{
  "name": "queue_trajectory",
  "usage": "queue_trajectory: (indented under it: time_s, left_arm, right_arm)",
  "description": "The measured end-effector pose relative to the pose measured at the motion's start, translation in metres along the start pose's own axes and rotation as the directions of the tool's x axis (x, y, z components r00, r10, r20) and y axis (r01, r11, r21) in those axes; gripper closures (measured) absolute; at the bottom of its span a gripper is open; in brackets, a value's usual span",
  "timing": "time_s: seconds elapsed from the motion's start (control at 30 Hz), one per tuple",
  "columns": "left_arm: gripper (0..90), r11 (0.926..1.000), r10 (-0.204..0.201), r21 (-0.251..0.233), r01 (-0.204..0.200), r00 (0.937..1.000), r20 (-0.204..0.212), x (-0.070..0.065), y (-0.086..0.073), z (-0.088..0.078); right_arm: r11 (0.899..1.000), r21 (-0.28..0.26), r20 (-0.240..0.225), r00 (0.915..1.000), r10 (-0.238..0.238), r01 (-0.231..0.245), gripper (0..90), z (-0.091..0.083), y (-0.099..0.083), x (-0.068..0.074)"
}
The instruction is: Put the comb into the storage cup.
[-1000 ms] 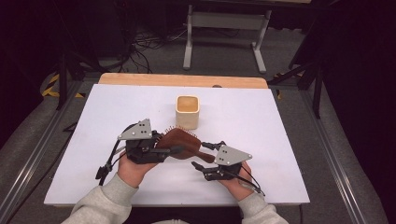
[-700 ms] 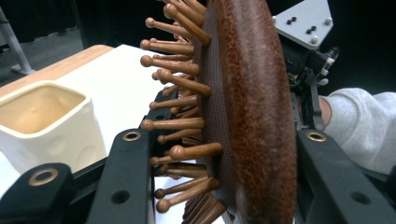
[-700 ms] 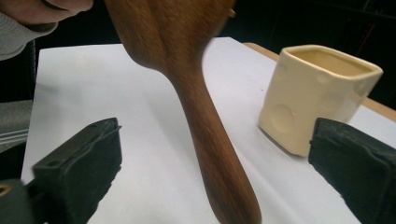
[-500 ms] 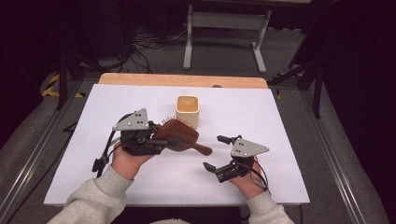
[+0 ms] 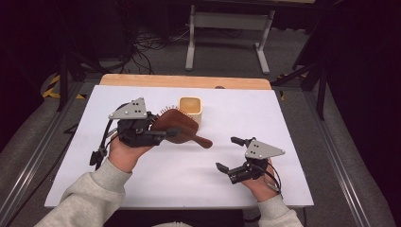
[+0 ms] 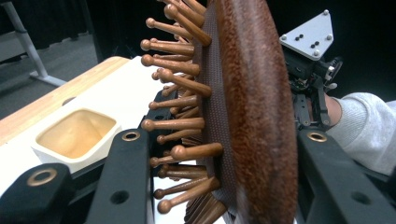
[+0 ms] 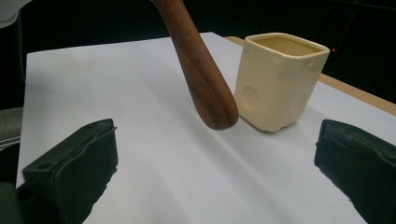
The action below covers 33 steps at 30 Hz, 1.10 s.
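Two hand-held grippers are seen at work over a white table [image 5: 293, 118], where a wooden hairbrush [image 5: 176, 126] is being carried toward a cream square cup [image 5: 191, 109]. The brush head is clamped in the left gripper [image 5: 158, 133], one jaw pressed among the wooden bristles [image 6: 180, 123] and the other against the rounded back, as the left gripper view makes plain. The brush is held off the table, its head just beside the cup and its handle [image 7: 198, 65] slanting down and away toward the person's right. The right gripper [image 5: 228, 156] is held well apart from the brush near the table's front edge; its jaws have just been opening and now stand wide, with nothing between them.

Judged from the scene, the step in hand is the lifting and turning of the brush so that its handle can be dropped into the cup. For that to be done well, the clamp on the head should be kept firm, since the bristles give a springy, uneven seat and the brush could twist. The handle would need to be swung to point downward and centred over the cup's opening before it is lowered, as the cup looks light and could be tipped or pushed by a blow to its rim. The free gripper could be used to steady the cup.
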<state>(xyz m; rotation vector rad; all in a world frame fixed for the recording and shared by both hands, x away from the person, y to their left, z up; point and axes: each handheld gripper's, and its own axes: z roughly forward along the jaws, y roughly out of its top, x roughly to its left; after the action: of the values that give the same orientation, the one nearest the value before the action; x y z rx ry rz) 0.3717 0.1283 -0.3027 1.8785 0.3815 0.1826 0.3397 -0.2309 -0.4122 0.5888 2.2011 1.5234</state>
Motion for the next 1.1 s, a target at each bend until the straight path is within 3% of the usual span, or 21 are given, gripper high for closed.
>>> queue_trajectory:
  time_s: [0.4, 1.1]
  left_arm:
    - [57.5, 0.9996, 0.026, 0.009, -0.026, 0.9989, -0.038, 0.008, 0.023, -0.009]
    - [57.3, 0.9998, -0.003, -0.02, 0.001, 0.9923, -0.123, 0.028, 0.047, -0.022]
  right_arm:
    - [1.0, -0.001, 0.024, 0.9994, 0.025, -0.025, 0.3, -0.008, -0.003, -0.008]
    - [0.999, -0.003, 0.027, 0.9988, 0.04, -0.04, 0.3, -0.01, -0.004, -0.012]
